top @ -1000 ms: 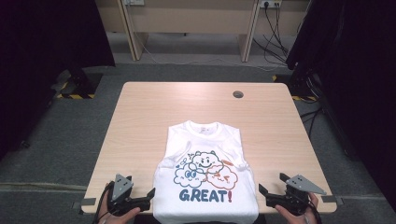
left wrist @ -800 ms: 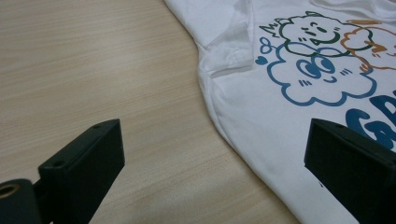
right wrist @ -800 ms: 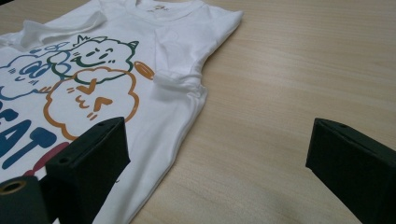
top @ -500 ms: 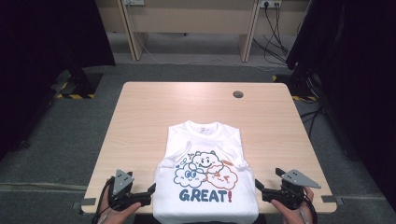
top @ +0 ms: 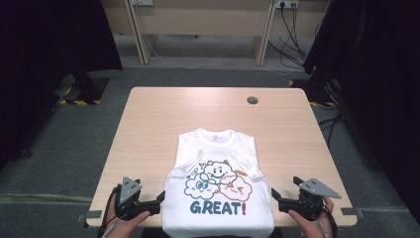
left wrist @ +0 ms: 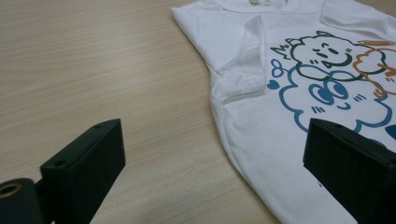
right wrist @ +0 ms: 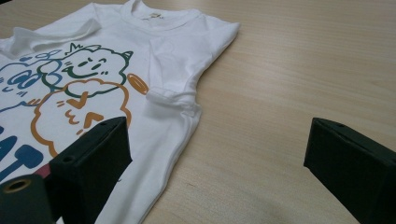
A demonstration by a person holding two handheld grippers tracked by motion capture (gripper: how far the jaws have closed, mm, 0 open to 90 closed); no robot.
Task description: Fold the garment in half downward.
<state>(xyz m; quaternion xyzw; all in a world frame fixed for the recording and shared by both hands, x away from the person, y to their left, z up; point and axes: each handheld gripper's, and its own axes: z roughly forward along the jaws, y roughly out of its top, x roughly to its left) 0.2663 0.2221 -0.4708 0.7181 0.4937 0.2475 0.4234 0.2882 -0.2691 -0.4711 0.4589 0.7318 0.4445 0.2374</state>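
Nearest you, your left gripper (top: pixel 157 203) hovers at the bench's front edge, just off the white T-shirt's (top: pixel 218 183) left side, its jaws spread wide with nothing between them. In the left gripper view the shirt's side seam runs up between those jaws, so one jaw stands over bare wood and the other over cloth; that looks like a line-up for pinching the edge near the hem.

Your right gripper (top: pixel 278 198) mirrors it on the other side, jaws equally wide and empty, and in the right gripper view the shirt's right edge passes between them the same way. Holding both at the same depth probably sets you up to lift or fold the hem evenly.

The T-shirt lies face up in the near middle of the bench (top: pixel 148 119), cartoon print and "GREAT!" lettering toward you, hem at or just over the front edge, collar pointing away. Both sleeves (left wrist: pixel 245 60) are already folded inward onto the chest, which narrows the shirt to a tidy rectangle.

Farther off, a round cable port (top: pixel 252 100) sits near the back right of the bench, well apart from the shirt.
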